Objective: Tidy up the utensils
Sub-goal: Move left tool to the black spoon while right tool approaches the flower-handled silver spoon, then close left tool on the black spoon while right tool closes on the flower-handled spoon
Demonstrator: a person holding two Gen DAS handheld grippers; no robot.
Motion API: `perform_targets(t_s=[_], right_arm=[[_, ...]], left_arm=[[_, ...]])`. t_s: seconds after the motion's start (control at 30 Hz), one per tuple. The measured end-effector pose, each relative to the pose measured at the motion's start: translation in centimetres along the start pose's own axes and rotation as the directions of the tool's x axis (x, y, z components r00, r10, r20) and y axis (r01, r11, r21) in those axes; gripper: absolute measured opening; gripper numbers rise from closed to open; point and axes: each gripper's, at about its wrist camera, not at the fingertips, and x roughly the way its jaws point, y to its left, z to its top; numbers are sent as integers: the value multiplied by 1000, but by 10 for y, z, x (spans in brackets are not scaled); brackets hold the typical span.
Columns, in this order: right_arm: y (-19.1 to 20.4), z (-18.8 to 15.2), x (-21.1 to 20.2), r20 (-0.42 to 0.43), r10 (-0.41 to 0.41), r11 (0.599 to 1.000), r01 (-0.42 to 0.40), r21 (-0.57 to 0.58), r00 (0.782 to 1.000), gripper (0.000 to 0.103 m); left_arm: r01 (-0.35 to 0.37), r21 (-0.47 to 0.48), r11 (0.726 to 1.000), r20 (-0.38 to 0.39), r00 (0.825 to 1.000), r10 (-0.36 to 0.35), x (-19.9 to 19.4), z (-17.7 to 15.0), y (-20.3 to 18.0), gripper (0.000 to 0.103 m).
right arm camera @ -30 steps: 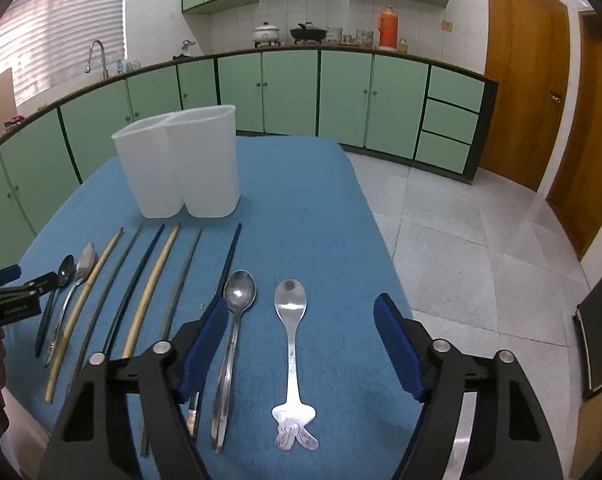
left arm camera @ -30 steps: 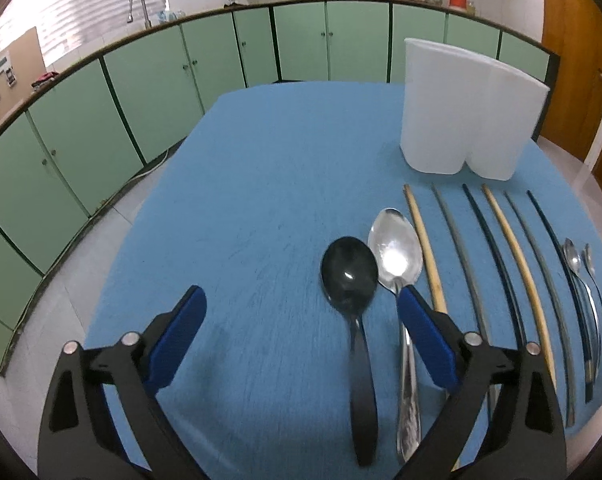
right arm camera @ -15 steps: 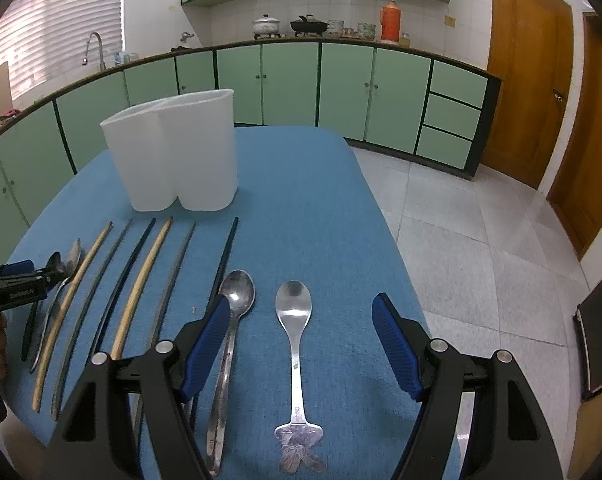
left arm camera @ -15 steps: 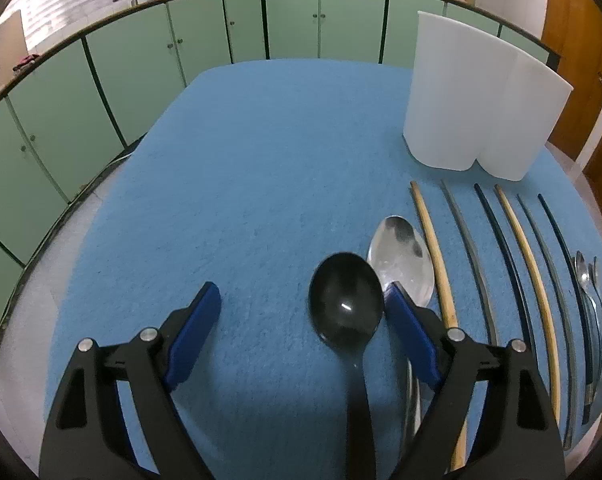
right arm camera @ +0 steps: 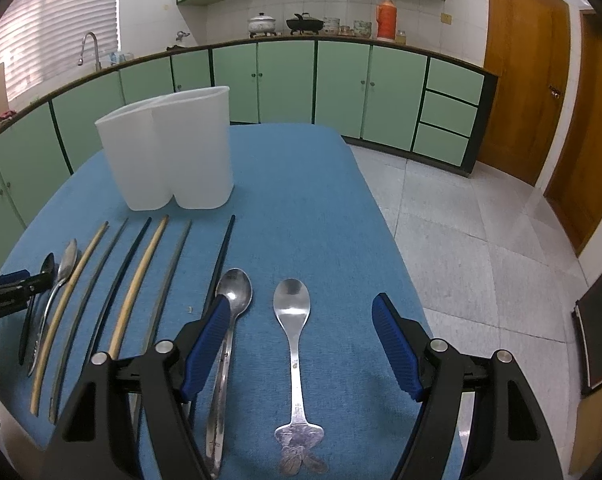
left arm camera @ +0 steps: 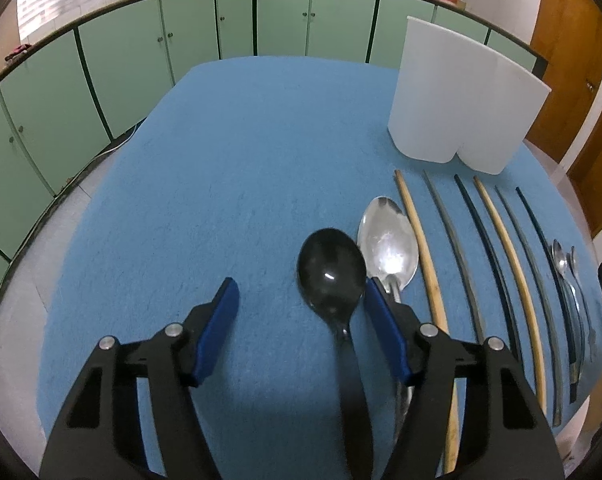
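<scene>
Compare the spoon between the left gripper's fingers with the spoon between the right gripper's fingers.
The black spoon is dark all over; the silver spoon is shiny metal. The black spoon's handle is plain; the silver spoon's ends in a decorated, figure-like tip. The left gripper is closing around the black one, pads not yet touching; the right gripper hangs open over the silver one. Both lie flat on the blue tablecloth.
</scene>
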Motion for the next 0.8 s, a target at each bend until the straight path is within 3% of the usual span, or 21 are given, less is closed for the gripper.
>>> perform_targets(t_s=[0.3,0.43,0.6,0.8], right_arm=[[1,-1,-1,-1,-6,1000,6,-3,1000,72],[1,0,1,-1,-8,1000,8,-2,1000,72],[1,0,2,-2,-12,1000,12,-8,1000,72],[0,0,6,-8,-20,1000,19,-6,1000,72]], left_arm=[[-6,17,1000,-1,1000,6,-1,1,1,60],[-10,12,1000,16,1000,9,-1,8,3,72],[-17,-5,1000,13,1000,17,8,20,6,71],[-12,6,1000,4,1000,12,16,22,6,53]])
